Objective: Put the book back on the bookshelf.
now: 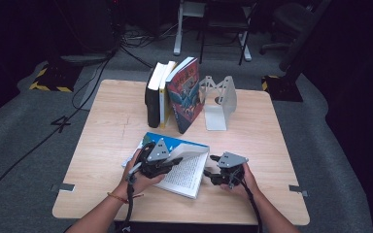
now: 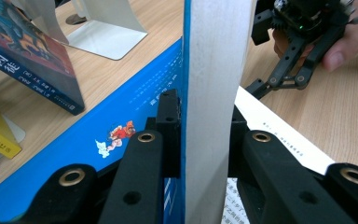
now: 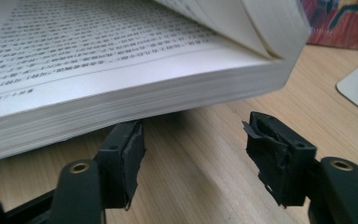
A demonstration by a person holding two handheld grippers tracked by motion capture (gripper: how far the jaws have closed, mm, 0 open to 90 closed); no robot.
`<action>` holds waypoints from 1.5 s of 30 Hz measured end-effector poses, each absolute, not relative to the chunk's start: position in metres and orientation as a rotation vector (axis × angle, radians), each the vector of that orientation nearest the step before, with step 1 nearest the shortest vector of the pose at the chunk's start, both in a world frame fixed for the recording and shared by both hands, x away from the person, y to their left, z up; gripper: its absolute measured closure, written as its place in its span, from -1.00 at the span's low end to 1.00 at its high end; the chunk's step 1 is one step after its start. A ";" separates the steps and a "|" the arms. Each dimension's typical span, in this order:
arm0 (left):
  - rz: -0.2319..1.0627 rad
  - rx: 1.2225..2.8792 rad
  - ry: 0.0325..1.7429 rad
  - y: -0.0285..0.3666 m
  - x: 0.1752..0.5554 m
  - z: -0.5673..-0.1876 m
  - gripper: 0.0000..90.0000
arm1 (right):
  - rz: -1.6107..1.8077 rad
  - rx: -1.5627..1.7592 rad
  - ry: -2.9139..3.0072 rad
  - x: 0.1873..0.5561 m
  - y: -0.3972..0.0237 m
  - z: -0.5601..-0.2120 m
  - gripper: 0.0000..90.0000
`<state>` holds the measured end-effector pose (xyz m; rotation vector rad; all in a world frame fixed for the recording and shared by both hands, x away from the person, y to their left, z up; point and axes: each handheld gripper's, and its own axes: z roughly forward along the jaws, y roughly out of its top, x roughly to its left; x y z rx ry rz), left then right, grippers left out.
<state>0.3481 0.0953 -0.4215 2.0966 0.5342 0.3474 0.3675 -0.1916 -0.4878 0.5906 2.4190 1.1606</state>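
- The open book lies flat at the near edge of the table, in front of the row of standing books and the white bookend
- The left gripper is pinching a thick sheaf of pages together with the blue cover — in the left gripper view the pale page block stands upright between the two jaws, which press on it from either side
- The right gripper stands spread with nothing between its pads; only bare wood shows in the gap
- The relation that counts: the book's right-hand page stack lies just ahead of and above the right gripper's pads, its long edge running across the right gripper view. The right hand is the nearer one to that free edge — so, as I judge it, any move to catch or turn a page falls to it
- Hard to make out: whether the right gripper's left pad touches the underside of the stack, and the printed text, too small to read
- The left gripper's fingertips are hidden behind the sheaf, and the far part of the cover is cut off
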 end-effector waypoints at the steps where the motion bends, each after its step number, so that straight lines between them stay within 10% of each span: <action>1: 0.346 2.093 0.535 0.095 0.348 -0.421 0.69 | 1.166 0.583 2.415 0.366 -0.191 -0.487 -0.08; 45: 0.313 2.003 0.429 0.086 0.330 -0.381 0.67 | 1.456 0.552 2.134 0.354 -0.211 -0.397 0.01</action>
